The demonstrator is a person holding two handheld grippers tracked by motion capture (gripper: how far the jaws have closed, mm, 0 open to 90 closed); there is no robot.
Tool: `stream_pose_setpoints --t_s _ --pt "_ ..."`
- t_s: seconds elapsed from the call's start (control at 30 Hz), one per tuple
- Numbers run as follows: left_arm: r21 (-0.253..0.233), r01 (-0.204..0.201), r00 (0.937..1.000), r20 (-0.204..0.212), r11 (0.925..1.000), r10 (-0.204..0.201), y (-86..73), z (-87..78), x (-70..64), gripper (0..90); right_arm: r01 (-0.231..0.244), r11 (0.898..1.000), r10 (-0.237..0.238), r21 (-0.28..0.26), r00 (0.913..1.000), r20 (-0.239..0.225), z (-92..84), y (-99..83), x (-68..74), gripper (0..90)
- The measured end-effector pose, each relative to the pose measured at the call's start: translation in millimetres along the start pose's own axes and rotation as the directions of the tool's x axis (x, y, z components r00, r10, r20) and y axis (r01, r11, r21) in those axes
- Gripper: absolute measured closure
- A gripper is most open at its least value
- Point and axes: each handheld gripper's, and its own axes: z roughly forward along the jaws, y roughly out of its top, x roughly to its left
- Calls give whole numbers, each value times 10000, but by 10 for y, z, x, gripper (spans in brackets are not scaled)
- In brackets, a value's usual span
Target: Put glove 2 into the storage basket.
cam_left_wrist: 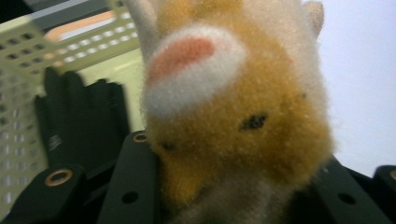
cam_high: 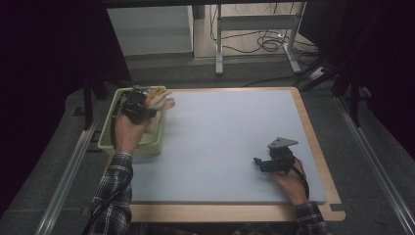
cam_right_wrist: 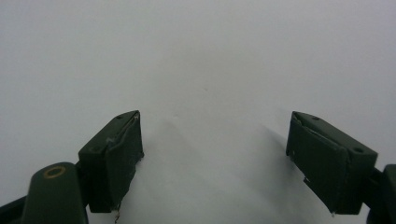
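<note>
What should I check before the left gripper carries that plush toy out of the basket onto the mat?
1. Grip: left gripper is shut on the plush toy, toy between the jaws: ok.
2. Toy clear of the basket rim: it sits over the right edge: cannot tell.
3. Black glove left behind in the basket, apart from the toy: ok.
4. Landing spot: the blue mat beside the basket is bare: ok.
5. Right gripper is open, holding nothing, resting far off at the mat's right: ok.
</note>
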Motion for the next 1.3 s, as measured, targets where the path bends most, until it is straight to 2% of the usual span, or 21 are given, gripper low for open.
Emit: stream_pose_setpoints --t_s 0.2,0.33,0.43,0.63,0.87,1.0,1.07,1.1,1.17,1.2,1.23,1.3 --pt "122 585 9973 -457 9982 -579 -76 62 276 620 -8 10000 8 -3 10000 4 0 0 2 181" --pt "202 867 9947 -575 9960 -854 -96 139 369 619 -10 10000 10 -2 10000 -1 1 0 1 181" --pt "433 828 9942 -727 9956 -795 -105 261 437 617 -12 10000 12 -5 10000 1 0 0 3 181" --pt "850 918 9929 -840 9921 -846 -109 537 476 612 -10 10000 10 -9 10000 5 0 0 3 181" --pt "1346 561 9958 -787 9893 -458 -65 831 403 608 -18 10000 18 -8 10000 1 0 0 3 181" --pt "1912 250 9970 -764 9812 -105 -11 978 316 599 -12 10000 12 -11 10000 -2 1 0 2 181" --pt "2095 216 9975 -709 9776 -68 -5 1028 297 588 -22 10000 22 -10 10000 -3 0 0 4 181" --pt "2278 238 9986 -516 9734 -124 -5 1061 294 579 -20 10000 20 -12 10000 1 0 0 4 181" --pt "2433 156 9996 -275 9698 -92 -20 1108 285 527 -19 10000 19 -13 10000 -3 0 0 4 181" --pt "2596 36 10000 -57 9657 -22 -28 1134 282 465 -5 10000 5 -12 10000 -3 0 -1 2 181" --pt "2652 5 10000 -64 9642 12 -35 1142 274 362 -1 10000 1 -11 10000 -2 0 -1 1 181" --pt "2446 103 9996 -270 9696 -38 -49 1106 312 270 -3 10000 3 -11 10000 -5 0 -1 1 181"
